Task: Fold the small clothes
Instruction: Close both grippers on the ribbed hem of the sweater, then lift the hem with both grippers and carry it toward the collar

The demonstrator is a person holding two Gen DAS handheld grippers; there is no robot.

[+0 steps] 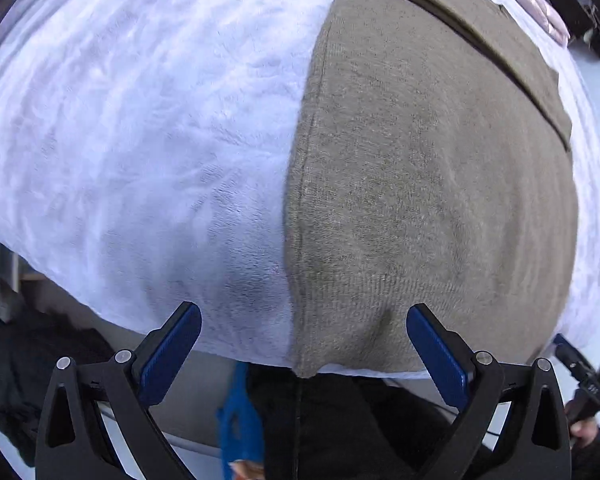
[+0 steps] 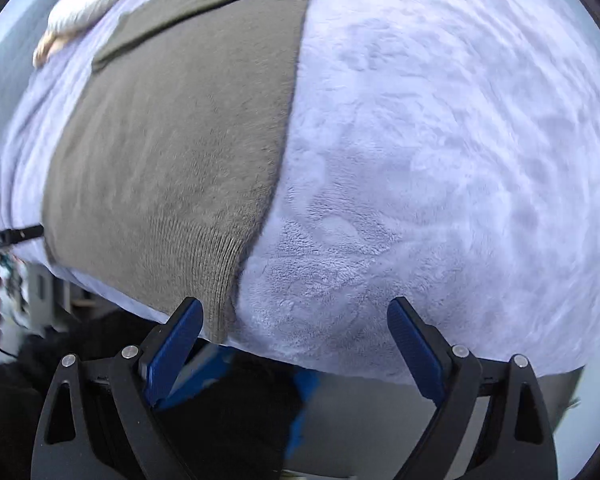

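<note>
A grey-brown knitted garment [image 1: 424, 184] lies flat on a white fleece blanket [image 1: 140, 128], with a sleeve folded across its far end. My left gripper [image 1: 304, 332] is open and empty, its jaws spread over the garment's near left corner at the blanket's front edge. In the right wrist view the garment [image 2: 172, 160] lies to the left on the blanket [image 2: 440, 160]. My right gripper [image 2: 294, 328] is open and empty, spread over the garment's near right hem corner.
A pale pink garment [image 1: 540, 4] lies at the far end of the blanket; it also shows in the right wrist view [image 2: 88, 12]. Dark clothing [image 1: 28, 368] lies below the blanket's front edge. The other gripper's black frame [image 1: 592, 380] is at the right.
</note>
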